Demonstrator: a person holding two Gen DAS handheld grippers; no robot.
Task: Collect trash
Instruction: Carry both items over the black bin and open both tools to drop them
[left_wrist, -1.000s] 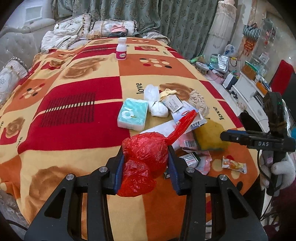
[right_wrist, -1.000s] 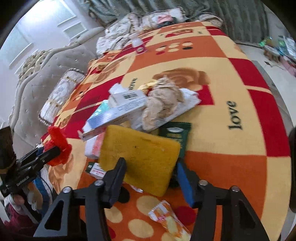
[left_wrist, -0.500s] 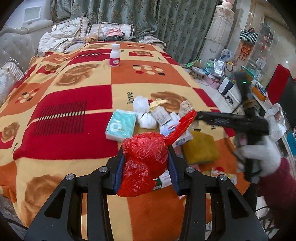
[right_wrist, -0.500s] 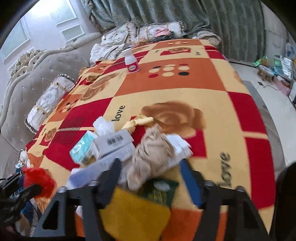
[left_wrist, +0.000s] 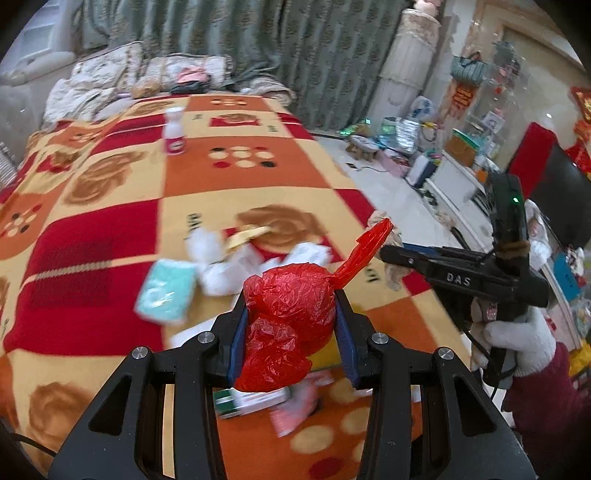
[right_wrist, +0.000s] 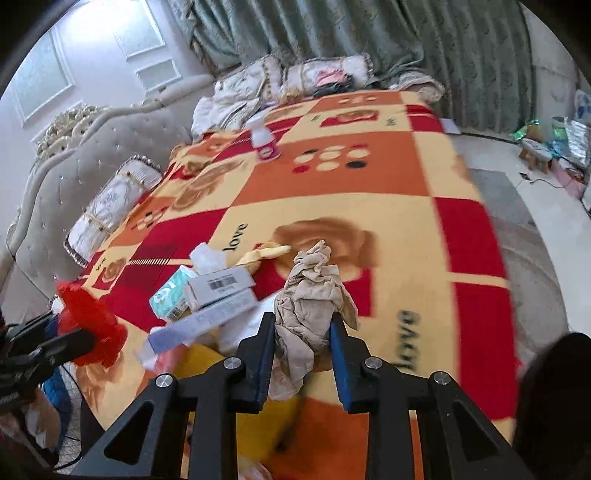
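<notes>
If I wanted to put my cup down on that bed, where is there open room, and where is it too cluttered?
The blanket is bare between the small white bottle and the trash heap, and along its right side by the word "love". It is crowded around the teal tissue pack and grey boxes, where the right claw grips a beige rag.

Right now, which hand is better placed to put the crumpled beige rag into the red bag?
Right. The right gripper has just closed on the crumpled beige rag; the left gripper is occupied with the red bag.
</notes>
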